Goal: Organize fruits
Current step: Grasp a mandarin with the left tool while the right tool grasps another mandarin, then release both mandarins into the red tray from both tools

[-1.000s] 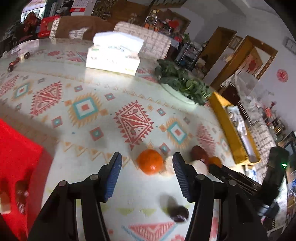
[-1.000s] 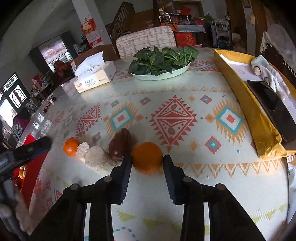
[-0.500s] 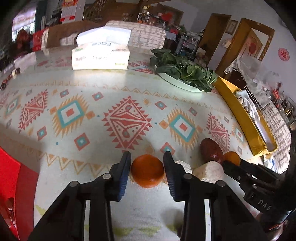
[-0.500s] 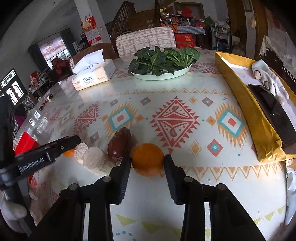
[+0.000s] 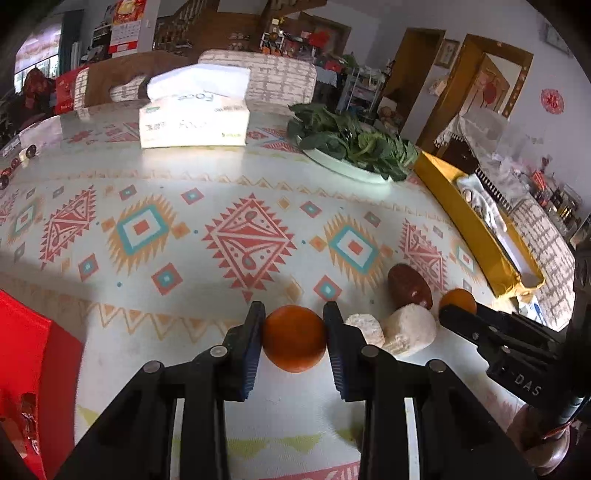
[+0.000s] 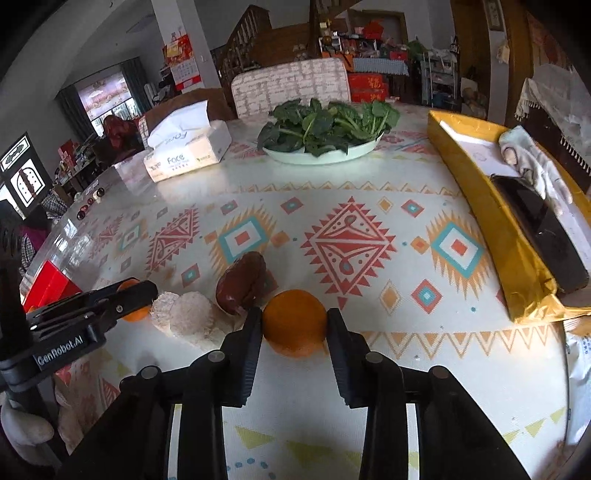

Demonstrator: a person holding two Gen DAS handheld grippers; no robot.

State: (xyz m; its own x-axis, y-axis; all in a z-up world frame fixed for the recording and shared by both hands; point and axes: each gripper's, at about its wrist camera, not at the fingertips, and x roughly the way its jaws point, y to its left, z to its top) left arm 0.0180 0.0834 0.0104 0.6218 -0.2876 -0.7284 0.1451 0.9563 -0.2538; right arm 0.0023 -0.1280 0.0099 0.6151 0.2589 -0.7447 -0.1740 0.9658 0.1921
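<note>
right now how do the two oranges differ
The left orange, in the left claw, sits at the end of the row beside the pale chunks. The right orange, in the right claw, sits beside the brown fruit. Both rest on the table, gripped.

Bright window (image 6: 107, 98), wooden staircase (image 6: 251, 33), patterned chair (image 6: 291, 86) behind the patterned-cloth table (image 6: 369, 206).

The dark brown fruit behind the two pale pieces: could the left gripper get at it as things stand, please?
Probably not directly. The left gripper is shut on an orange, and the pale pieces lie between it and the dark brown fruit.
</note>
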